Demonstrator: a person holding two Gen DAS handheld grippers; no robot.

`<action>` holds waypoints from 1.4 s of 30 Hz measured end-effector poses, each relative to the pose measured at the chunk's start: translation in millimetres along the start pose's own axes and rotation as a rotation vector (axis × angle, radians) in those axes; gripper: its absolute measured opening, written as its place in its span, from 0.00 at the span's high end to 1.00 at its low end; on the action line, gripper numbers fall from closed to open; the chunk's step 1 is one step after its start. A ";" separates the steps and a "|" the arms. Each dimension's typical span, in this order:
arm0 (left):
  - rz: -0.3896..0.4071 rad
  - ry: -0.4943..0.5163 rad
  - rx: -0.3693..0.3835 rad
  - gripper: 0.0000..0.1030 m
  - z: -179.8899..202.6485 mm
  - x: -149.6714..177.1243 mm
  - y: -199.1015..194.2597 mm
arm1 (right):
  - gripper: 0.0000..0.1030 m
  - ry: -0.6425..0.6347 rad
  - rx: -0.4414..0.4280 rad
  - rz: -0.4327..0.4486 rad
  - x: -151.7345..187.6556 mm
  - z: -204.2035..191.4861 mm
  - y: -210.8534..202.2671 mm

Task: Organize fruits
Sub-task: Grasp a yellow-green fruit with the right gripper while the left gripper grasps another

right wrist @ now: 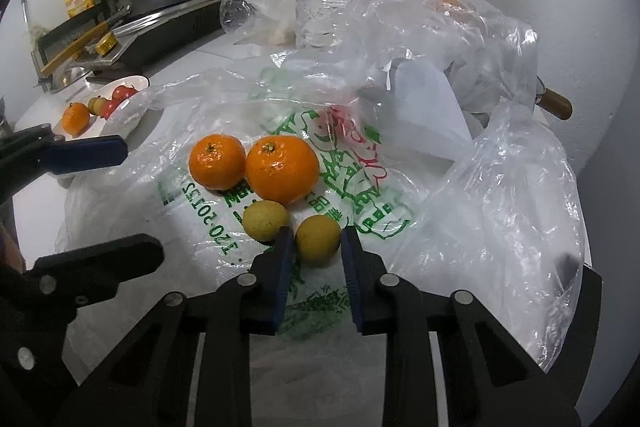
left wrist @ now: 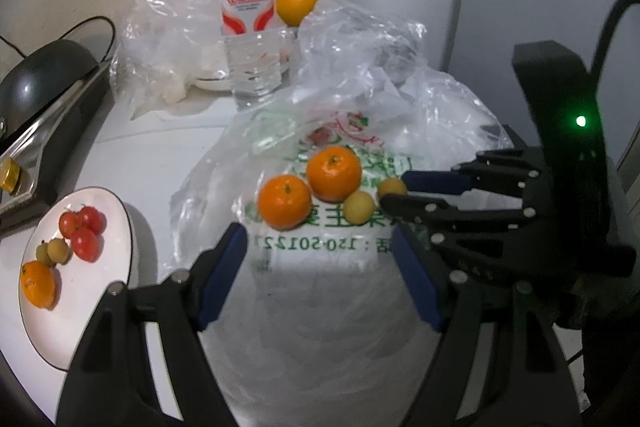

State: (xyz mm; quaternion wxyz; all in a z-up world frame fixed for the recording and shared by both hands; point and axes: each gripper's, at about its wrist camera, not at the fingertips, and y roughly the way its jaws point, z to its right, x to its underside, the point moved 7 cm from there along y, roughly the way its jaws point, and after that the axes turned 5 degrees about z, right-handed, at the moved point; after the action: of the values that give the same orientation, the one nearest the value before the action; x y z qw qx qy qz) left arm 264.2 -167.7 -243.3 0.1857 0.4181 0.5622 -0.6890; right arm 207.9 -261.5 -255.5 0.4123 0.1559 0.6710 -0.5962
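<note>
Two mandarins (right wrist: 217, 161) (right wrist: 282, 169) and two small yellow fruits lie on a printed plastic bag (right wrist: 200, 227). My right gripper (right wrist: 317, 247) is shut on the nearer small yellow fruit (right wrist: 318, 239), a blue pad against each side. The other yellow fruit (right wrist: 266, 219) sits just left of it. In the left wrist view my left gripper (left wrist: 318, 243) stands open over the bag, short of the mandarins (left wrist: 284, 202) (left wrist: 334, 173), with nothing between its pads. The right gripper (left wrist: 394, 191) comes in from the right there. A white plate (left wrist: 80, 307) at left carries three tomatoes (left wrist: 82, 231), small yellow-green fruits and a mandarin (left wrist: 38, 285).
A water bottle (left wrist: 250, 23) stands behind the bag among crumpled clear plastic bags (left wrist: 360, 47). Another orange fruit (left wrist: 296, 5) sits behind them. A black wok on a stove (left wrist: 44, 79) is at the far left. A wooden handle (right wrist: 554, 105) pokes out at right.
</note>
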 end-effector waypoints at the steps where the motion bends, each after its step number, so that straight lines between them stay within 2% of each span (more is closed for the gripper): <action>1: 0.000 0.002 0.005 0.27 1.7 -0.7 1.2 | 0.75 0.004 -0.006 0.006 -0.4 0.7 -2.7; 4: -0.004 -0.015 0.054 0.27 7.4 -3.4 5.5 | 0.75 0.017 -0.011 0.027 -2.5 5.8 -15.6; 14: -0.043 -0.001 0.112 0.28 28.7 -9.2 29.2 | 0.75 0.076 -0.016 0.105 -12.5 28.9 -42.2; 16: -0.069 0.004 0.106 0.41 31.0 -6.4 37.8 | 0.75 0.078 -0.016 0.109 -11.9 31.3 -43.5; 17: -0.083 0.004 0.102 0.42 31.6 -4.8 41.9 | 0.75 0.081 -0.018 0.111 -11.8 32.6 -44.0; 19: -0.106 0.002 0.092 0.51 32.0 -2.3 49.1 | 0.75 0.088 -0.017 0.117 -11.9 35.4 -45.6; 33: -0.175 0.031 0.080 0.58 40.2 -7.5 77.1 | 0.75 0.114 -0.020 0.133 -8.4 43.4 -49.9; 37: -0.184 0.032 0.058 0.72 37.1 -6.5 85.7 | 0.75 0.123 -0.020 0.134 -8.0 45.4 -49.6; 39: -0.178 0.022 0.054 0.75 34.8 -6.4 86.5 | 0.75 0.121 -0.021 0.135 -7.9 45.3 -49.5; 42: -0.170 0.020 0.055 0.75 34.0 -5.0 85.9 | 0.75 0.116 -0.022 0.132 -7.7 43.9 -48.9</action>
State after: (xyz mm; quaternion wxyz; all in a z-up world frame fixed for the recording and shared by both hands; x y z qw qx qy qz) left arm 316.9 -226.1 -291.9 0.1095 0.3806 0.5784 -0.7132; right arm 194.5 -311.8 -214.8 0.4129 0.2295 0.6886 -0.5501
